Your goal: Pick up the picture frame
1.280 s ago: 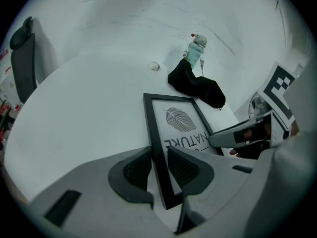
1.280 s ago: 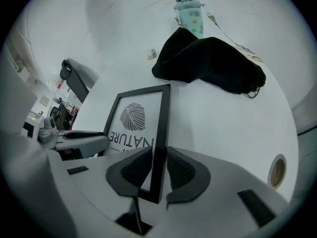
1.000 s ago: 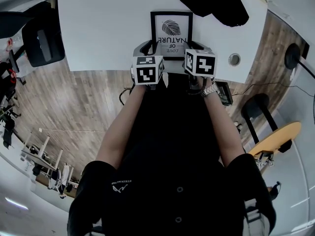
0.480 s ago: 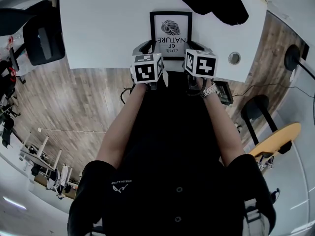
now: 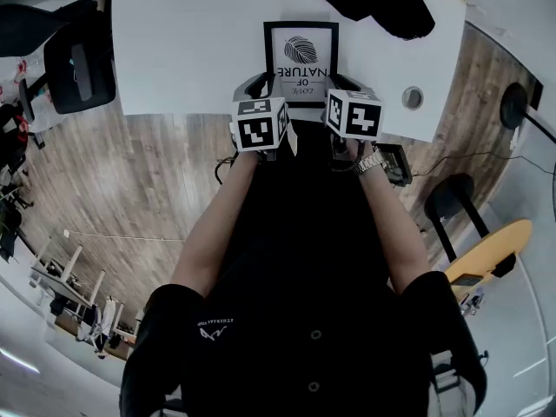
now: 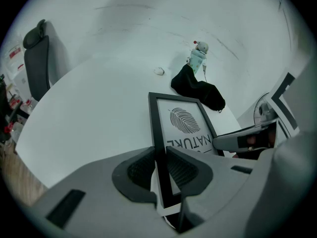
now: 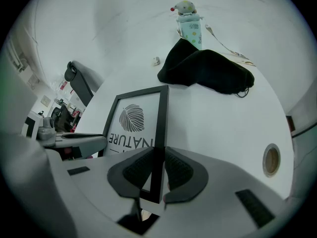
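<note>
The picture frame (image 5: 301, 55) is black with a white leaf print, and its near end sits close to the table's front edge. My left gripper (image 5: 262, 85) is shut on the frame's left border (image 6: 159, 133), with a ribbed pad pressed on each side. My right gripper (image 5: 344, 83) is shut on the right border (image 7: 161, 128) in the same way. In the left gripper view (image 6: 161, 165) and the right gripper view (image 7: 159, 170), the border runs straight up between the jaws. Each gripper view shows the other gripper across the print.
The white table (image 5: 191, 42) carries a black cloth (image 5: 373, 3) beyond the frame, with a small pale bottle (image 7: 189, 26) behind it. A round cable hole (image 5: 413, 99) lies to the right. A black chair (image 5: 78, 68) stands at the table's left end.
Both grippers stay at the frame's near corners. The left gripper's cube has edged slightly upward. The frame looks almost unmoved.
</note>
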`<state>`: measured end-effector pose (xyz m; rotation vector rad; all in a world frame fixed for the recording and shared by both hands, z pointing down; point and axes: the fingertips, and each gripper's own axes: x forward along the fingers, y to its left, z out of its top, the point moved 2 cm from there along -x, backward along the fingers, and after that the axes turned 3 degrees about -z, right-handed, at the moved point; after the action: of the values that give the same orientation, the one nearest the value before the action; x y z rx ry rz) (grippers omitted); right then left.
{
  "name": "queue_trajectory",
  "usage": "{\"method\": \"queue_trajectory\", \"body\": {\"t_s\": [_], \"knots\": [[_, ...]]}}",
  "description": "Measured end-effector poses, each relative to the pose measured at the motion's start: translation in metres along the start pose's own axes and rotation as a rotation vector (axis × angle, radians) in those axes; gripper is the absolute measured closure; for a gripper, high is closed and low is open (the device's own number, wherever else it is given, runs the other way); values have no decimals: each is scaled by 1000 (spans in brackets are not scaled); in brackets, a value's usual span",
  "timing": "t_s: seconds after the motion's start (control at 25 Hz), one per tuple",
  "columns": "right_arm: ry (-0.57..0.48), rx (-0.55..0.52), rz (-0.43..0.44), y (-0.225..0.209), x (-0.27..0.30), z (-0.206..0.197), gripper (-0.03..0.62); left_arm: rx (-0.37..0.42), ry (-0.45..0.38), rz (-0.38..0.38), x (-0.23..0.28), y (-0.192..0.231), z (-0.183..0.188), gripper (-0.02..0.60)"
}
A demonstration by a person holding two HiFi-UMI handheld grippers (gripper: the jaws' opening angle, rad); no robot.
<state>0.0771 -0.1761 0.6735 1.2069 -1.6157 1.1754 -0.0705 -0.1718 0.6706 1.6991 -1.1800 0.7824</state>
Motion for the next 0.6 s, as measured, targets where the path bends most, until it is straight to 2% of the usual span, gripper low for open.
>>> {"method": "queue_trajectory", "body": {"t_s": [0.6], "knots": [[-94,-1,-11,-4,-34,-25,526,33,-101,2,-28,-25,-17,509]]}}
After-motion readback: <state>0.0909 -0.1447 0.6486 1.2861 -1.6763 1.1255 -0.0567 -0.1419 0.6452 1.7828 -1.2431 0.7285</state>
